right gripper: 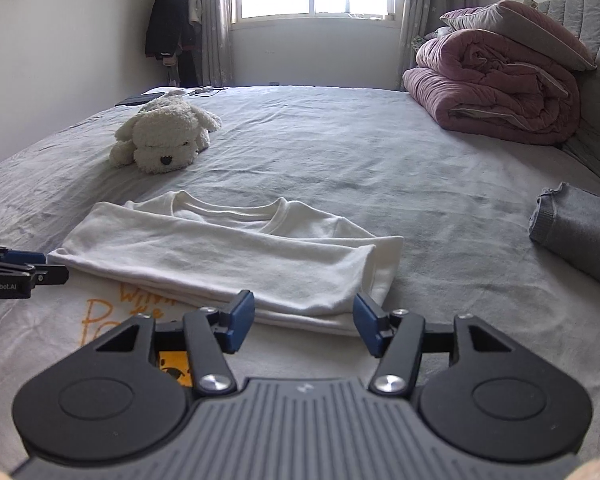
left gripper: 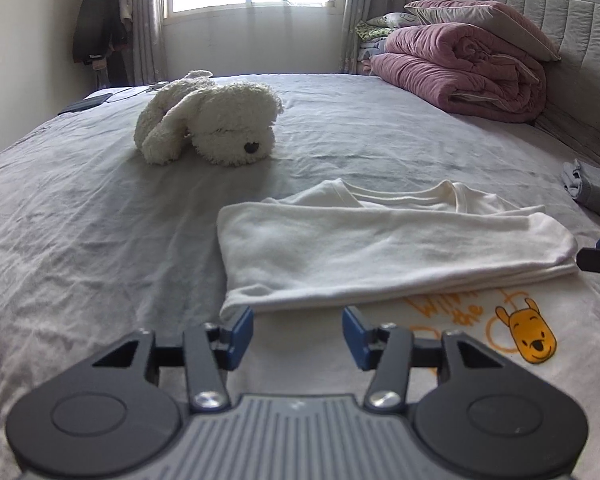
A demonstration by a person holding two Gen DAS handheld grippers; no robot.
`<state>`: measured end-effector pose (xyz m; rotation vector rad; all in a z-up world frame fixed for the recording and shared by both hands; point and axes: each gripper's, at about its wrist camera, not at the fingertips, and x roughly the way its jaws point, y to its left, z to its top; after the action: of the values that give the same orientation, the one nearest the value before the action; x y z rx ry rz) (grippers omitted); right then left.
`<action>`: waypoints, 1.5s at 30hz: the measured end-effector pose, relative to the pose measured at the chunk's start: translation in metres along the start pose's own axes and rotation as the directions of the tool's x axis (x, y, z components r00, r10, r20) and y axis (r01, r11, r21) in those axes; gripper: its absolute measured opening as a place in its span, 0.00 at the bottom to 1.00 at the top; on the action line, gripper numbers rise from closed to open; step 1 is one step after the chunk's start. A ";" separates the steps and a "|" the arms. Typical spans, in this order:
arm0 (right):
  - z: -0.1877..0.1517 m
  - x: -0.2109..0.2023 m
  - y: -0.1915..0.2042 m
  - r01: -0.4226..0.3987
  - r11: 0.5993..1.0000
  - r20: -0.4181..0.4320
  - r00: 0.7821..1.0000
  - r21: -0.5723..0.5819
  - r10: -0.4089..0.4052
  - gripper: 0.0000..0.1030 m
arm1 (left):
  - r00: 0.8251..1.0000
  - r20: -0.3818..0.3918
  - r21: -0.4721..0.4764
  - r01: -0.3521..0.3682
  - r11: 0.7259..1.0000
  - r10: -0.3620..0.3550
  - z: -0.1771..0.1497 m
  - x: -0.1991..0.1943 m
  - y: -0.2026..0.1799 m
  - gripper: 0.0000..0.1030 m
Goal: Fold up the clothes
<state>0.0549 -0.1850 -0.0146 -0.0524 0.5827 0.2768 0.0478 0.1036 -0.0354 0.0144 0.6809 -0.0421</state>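
A white T-shirt [left gripper: 388,252] is lying on the grey bed [left gripper: 100,220], its lower part folded up over its chest, with a yellow bear print [left gripper: 530,338] showing near the camera. The left gripper [left gripper: 298,334] and right gripper [right gripper: 304,322] are hovering at its near edge, both with jaws spread and holding nothing. A plush dog [right gripper: 164,140] is lying far left, a pink quilt [right gripper: 496,92] far right.
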 end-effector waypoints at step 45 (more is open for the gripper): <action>-0.166 -0.166 -0.066 -0.230 0.576 -0.083 0.882 0.785 0.465 0.70 | 0.841 -0.073 -0.667 0.359 0.653 -0.536 -0.170 -0.155 0.121 0.70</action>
<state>-0.1489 -0.3102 -0.0634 0.8857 0.9670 0.3993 -0.1737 0.2346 -0.0700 -0.8341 0.9313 -0.3013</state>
